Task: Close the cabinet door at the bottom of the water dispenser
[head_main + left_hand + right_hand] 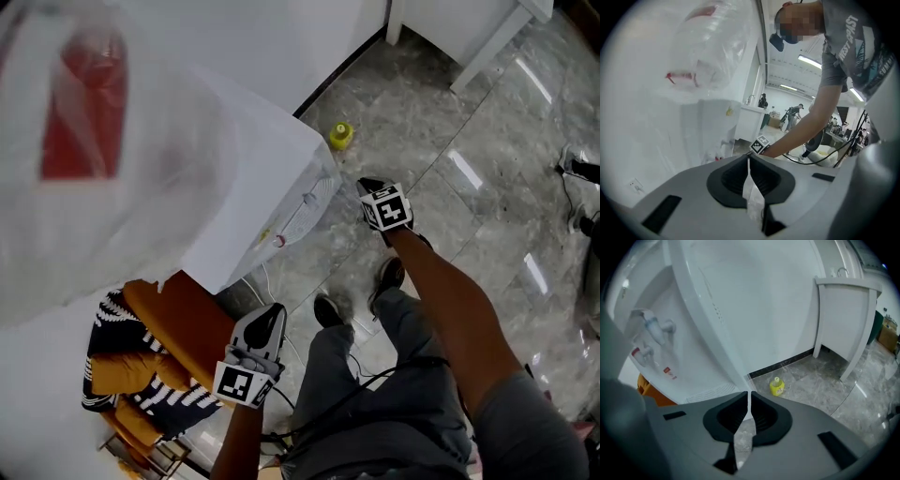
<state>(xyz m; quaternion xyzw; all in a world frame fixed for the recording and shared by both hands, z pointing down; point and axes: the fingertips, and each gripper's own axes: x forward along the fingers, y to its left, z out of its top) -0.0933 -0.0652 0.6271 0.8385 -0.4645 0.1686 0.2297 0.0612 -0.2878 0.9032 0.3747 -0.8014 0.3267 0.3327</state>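
Both my tongs are shut, jaws together on nothing. The right gripper [368, 187] is at the water dispenser [253, 169] front; the left gripper [271, 319] is near the orange object [183, 323].

The cabinet door lies below the taps [651, 329], probably hidden.

Expect a light, rigid, hinged panel: push its free edge.

The yellow bottle [340, 136] stands apart.

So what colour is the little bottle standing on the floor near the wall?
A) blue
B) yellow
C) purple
B: the little bottle standing on the grey floor is yellow, with a yellow cap, and the right gripper view shows it yellow too.
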